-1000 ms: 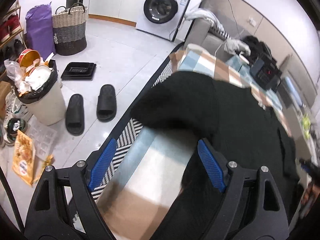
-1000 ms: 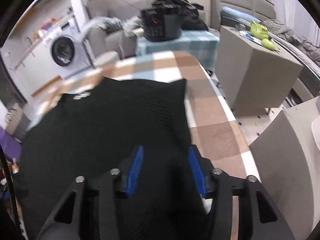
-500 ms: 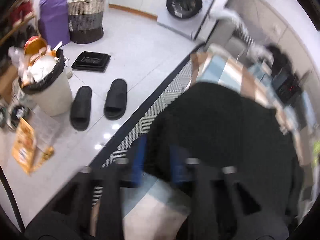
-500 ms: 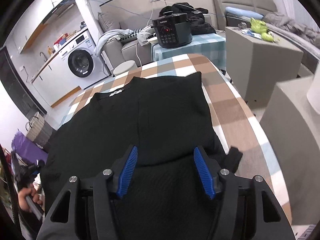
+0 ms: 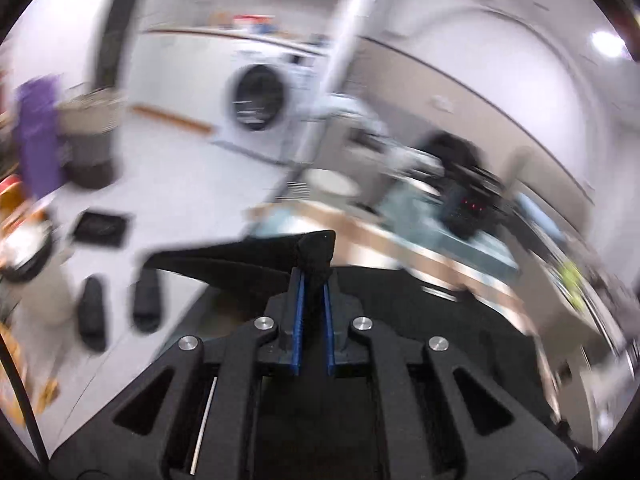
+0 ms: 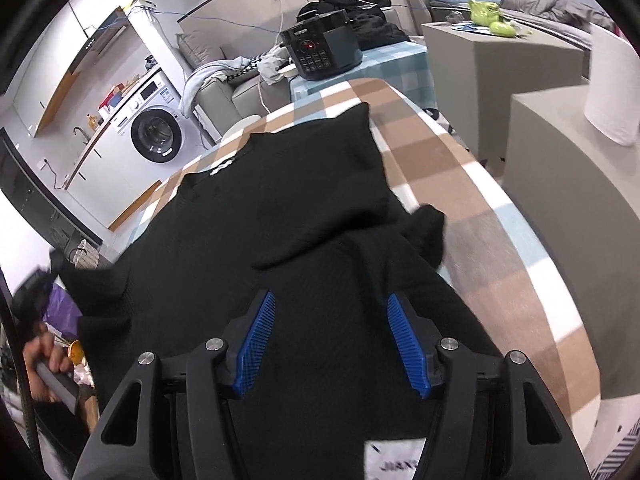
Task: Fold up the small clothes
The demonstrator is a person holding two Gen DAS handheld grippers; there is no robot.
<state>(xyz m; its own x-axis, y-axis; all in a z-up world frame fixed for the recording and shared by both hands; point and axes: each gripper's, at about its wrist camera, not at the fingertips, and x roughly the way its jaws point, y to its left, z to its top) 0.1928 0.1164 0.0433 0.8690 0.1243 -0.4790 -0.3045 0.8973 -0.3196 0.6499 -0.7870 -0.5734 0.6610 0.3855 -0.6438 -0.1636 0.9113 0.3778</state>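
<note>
A black knit top (image 6: 280,208) lies spread on the checked table cover (image 6: 472,200), collar at the far end, one sleeve folded over its body. In the left wrist view my left gripper (image 5: 313,280) is shut on a bunched edge of the black top (image 5: 316,248), lifted off the table; the picture is blurred. My right gripper (image 6: 332,320) hovers open over the near part of the garment, blue pads (image 6: 404,344) apart with nothing pinched. At the far left edge of the right wrist view, a hand (image 6: 42,360) grips a handle beside the raised left edge of the top.
A black pressure cooker (image 6: 320,50) stands on a blue-checked table behind. Grey boxes (image 6: 500,52) sit to the right, a washing machine (image 6: 154,138) and a sofa to the far left. On the floor to the left are slippers (image 5: 146,300), a bin and a woven basket (image 5: 90,140).
My left gripper closed from wide open onto the garment's left edge and lifted it, its view swinging upward. My right gripper widened a little and drew back, showing more of the top.
</note>
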